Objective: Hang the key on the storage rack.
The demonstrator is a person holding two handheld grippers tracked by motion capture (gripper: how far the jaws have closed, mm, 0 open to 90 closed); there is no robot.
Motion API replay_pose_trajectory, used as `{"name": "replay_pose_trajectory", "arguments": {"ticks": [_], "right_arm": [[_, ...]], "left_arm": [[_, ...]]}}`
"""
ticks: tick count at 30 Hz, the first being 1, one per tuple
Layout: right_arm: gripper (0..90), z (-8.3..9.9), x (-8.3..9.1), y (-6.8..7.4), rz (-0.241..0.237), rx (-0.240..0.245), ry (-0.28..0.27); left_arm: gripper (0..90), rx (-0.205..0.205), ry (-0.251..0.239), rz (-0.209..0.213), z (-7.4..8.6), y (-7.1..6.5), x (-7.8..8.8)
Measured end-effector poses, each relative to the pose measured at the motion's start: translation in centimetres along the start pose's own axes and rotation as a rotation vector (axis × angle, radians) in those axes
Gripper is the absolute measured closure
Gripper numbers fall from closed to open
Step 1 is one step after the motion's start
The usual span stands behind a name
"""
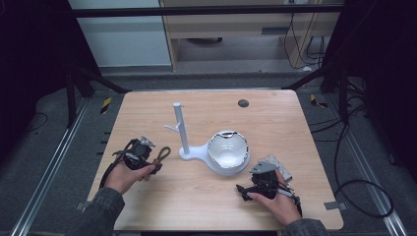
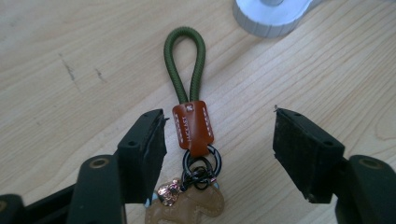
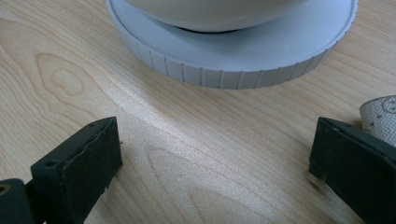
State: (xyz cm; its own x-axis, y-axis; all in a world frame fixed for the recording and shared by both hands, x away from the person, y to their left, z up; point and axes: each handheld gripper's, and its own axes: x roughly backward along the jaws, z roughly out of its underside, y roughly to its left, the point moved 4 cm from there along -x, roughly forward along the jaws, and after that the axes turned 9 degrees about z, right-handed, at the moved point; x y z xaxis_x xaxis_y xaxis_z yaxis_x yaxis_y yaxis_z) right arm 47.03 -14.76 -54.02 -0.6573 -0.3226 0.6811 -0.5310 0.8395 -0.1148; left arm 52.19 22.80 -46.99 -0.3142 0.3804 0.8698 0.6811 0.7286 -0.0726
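The left gripper (image 2: 219,154) is spread wide, and a keyring (image 2: 191,140) lies flat on the table (image 1: 275,123) between its jaws, touching neither. Nearest the gripper is a tan leather charm (image 2: 187,205), then dark metal rings (image 2: 201,164), then a brown leather tab (image 2: 192,126), and farthest out a green cord loop (image 2: 185,60) pointing away toward a white stand (image 1: 186,140). By its look the keyring is light and floppy: the cord should be soft but hold its loop, the rings hard and slippery, the charm free to swing. The stitched tab seems the best place to pinch, flat and grippy, leaving the loop free for a peg (image 1: 173,128) on the stand. The right gripper (image 3: 215,158) is also spread and holds nothing; bare wood lies between its jaws, with a pale fabric thing (image 3: 380,116) just beside its right jaw. Ahead of it sits the stand's ribbed round base (image 3: 243,60) carrying a white bowl (image 1: 227,150), which is probably hard and breakable.
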Motion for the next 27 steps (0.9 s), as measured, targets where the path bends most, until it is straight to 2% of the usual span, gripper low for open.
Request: {"name": "replay_pose_trajectory", "arguments": {"ticks": [3,6,9,13,15,19,27], "right_arm": [[2.1,0.0,0.0,0.0,0.0,-0.001,-0.001],[2.1,0.0,0.0,0.0,-0.002,0.003,-0.002],[2.1,0.0,0.0,0.0,-0.002,0.002,-0.002],[2.1,0.0,0.0,0.0,-0.003,0.003,-0.002],[2.1,0.0,0.0,0.0,-0.004,0.004,-0.002],[2.0,0.0,0.0,0.0,-0.005,0.002,-0.002],[2.1,0.0,0.0,0.0,-0.008,0.005,-0.002]], "left_arm": [[38.4,0.026,0.033,0.001,0.2,0.5,-0.8],[43.0,0.058,0.044,-0.004,0.0,1.2,-1.4],[47.5,0.07,0.051,0.005,-0.3,1.3,-1.8],[49.2,0.081,0.104,-0.005,-0.1,1.4,-2.6],[50.5,0.092,0.101,-0.018,-0.1,1.6,-2.8],[52.9,0.118,0.096,-0.017,0.0,2.1,-3.1],[56.2,0.122,0.107,-0.011,0.0,2.0,-3.5]]}}
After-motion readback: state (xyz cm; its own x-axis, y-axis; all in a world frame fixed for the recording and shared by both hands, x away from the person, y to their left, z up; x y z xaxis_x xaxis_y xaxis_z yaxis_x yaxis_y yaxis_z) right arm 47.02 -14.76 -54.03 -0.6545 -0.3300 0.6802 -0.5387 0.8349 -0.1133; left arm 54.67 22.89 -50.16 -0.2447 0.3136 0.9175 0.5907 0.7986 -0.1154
